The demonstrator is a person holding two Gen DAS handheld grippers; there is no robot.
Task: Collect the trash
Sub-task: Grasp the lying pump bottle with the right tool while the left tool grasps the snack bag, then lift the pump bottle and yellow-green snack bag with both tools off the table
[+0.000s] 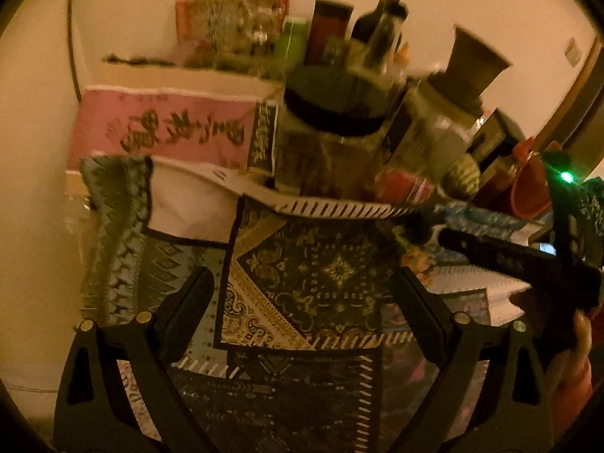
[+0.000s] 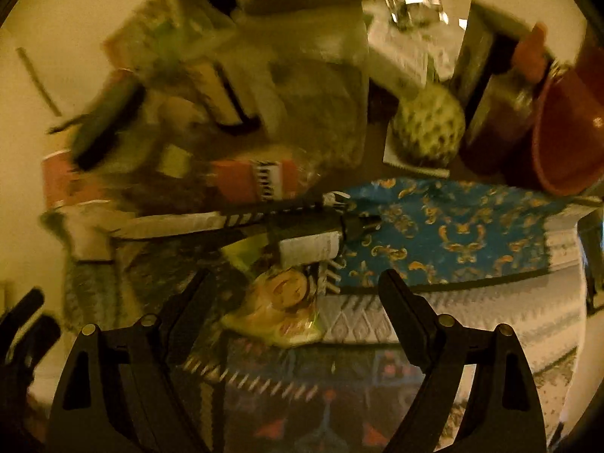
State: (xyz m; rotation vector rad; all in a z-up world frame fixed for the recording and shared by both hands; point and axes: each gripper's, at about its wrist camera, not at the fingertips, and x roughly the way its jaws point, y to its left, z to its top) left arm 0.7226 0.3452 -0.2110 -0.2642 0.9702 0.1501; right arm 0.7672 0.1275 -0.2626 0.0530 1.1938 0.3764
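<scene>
Crumpled wrapper (image 2: 277, 315) lies flat, long axis left-right, between open right tool (image 2: 298, 283).

One wine bottle (image 1: 381, 7), one paper cup (image 1: 477, 66), one red bucket (image 2: 566, 132), one crumpled wrapper (image 2: 281, 311).

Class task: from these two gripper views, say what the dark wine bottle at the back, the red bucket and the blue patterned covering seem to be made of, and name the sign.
Wine bottle: probably dark glass, glossy; its shoulder shows a faint sheen, its top a red capsule.
Red bucket: probably plastic, smooth, of one even colour, with a thin moulded rim.
Blue covering: woven or printed cloth, matt; it drapes and wrinkles.
</scene>
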